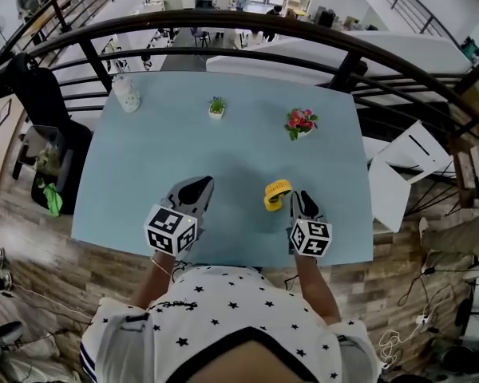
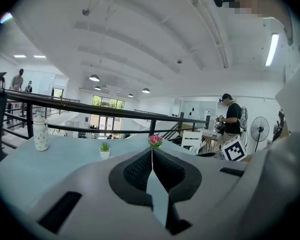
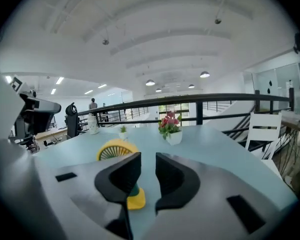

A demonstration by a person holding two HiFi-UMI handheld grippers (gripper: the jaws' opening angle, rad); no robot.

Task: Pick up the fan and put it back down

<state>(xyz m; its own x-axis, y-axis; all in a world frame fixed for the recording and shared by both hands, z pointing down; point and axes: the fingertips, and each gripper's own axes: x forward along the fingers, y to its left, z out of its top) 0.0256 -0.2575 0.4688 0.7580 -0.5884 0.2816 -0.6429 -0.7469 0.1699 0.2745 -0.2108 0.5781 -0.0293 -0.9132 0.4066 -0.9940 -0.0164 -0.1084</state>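
1 light blue table (image 1: pixel 136 174) carries 4 things: 1 yellow fan (image 1: pixel 277 194), 1 white bottle (image 1: pixel 126 94) and 2 potted plants.

The fan is toward the table's near edge, right of the middle, and appears to stand on its base there. It is just beside the right gripper (image 1: pixel 303 199), on that gripper's left. In the right gripper view the fan's round grille (image 3: pixel 116 149) rises behind the left one of the 2 jaws, and its yellow base (image 3: pixel 135 199) shows under that jaw. Whether that jaw touches the fan is hard to tell, since it covers the fan's stem.

The right gripper (image 3: pixel 148 160) has its jaws parted by a narrow gap. Only bare table shows in the gap, so it holds nothing.

The left gripper (image 1: pixel 193 187) hovers over the near edge, left of the middle and well apart from the fan. Its jaws (image 2: pixel 151 153) meet at the tips and hold nothing.

The white bottle stands at the far left corner. The small green plant (image 1: pixel 216 107) in a white pot is near the middle of the far edge. The pot of pink flowers (image 1: pixel 301 122) is further right along that edge.

1 dark railing (image 1: pixel 223 24) curves past the far edge.
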